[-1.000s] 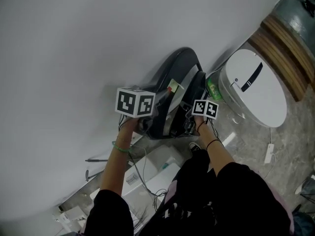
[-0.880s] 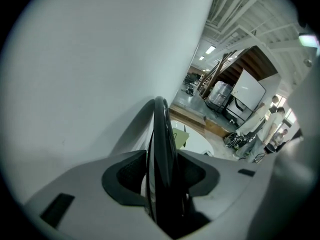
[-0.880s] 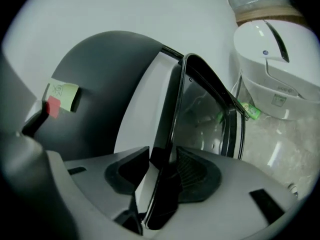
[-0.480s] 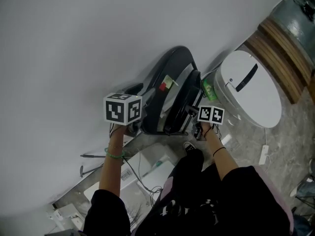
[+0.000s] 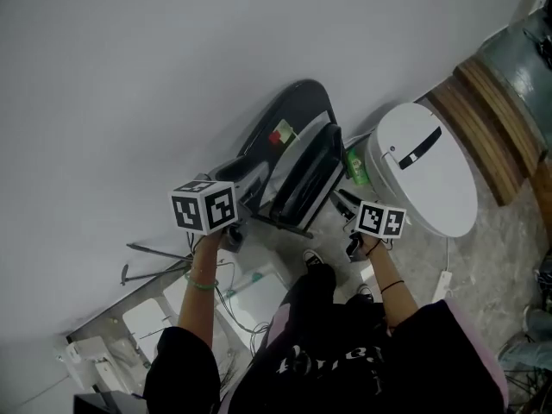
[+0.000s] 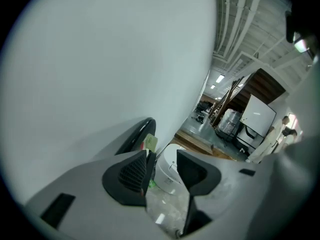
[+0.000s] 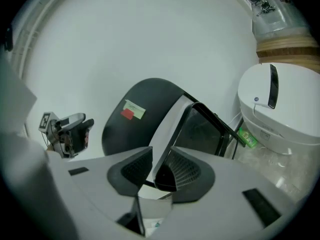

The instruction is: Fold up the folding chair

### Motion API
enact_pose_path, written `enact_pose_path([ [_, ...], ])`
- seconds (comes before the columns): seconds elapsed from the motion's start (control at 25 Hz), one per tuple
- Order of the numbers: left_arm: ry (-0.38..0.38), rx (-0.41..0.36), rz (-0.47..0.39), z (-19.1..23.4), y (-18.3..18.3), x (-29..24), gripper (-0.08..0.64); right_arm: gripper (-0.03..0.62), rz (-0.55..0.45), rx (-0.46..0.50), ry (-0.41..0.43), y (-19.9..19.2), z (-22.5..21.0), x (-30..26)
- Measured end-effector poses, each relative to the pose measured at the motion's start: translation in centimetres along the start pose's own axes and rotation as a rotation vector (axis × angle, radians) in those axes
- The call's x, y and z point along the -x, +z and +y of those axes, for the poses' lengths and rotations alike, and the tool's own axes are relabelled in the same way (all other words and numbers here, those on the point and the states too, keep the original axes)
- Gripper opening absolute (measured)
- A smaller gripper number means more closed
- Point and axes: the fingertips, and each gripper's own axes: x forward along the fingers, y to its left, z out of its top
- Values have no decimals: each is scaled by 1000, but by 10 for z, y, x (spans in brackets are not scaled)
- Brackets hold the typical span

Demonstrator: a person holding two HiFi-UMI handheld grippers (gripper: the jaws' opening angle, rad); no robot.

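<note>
The black folding chair (image 5: 297,149) leans folded flat against the white wall, a red and green tag on its back. My left gripper (image 5: 235,231) hangs just left of its lower edge, clear of it. Its jaws (image 6: 162,166) have just been opening and stand open with nothing between them. My right gripper (image 5: 354,245) is below and right of the chair, also apart from it. Its jaws (image 7: 152,171) have just been closing to a narrow gap, and only the chair's frame (image 7: 200,129) shows beyond. The left gripper (image 7: 70,131) shows at that view's left.
A white round appliance (image 5: 423,166) stands right of the chair, with a green bottle (image 5: 354,166) between them. A wooden platform (image 5: 487,119) lies at the far right. White boxes and cables (image 5: 216,296) litter the floor by my left arm. The wall fills the left.
Both grippers have drawn back from the chair toward me and moved apart. The chair stays folded against the wall.
</note>
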Motion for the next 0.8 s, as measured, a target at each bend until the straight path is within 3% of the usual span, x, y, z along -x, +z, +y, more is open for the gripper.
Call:
enact_pose_path([
  [0.12,-2,42,-37,-35,-22,7,106,90,-21,13,27,1,14,34],
  [0.24,7,108,-67,-70,-48,13,78,67,-5,51,57,-8,26,69],
  [0.4,86,130,-123,-114,-85,27,6,29,0,133,50,-22,28,121],
  [0.6,144,118,-114,-177,-151,42,5,14,-8,234,63,-37,28,186],
  [0.8,206,139,-103,-234,-218,62,3,14,34,229,96,-76,26,233],
])
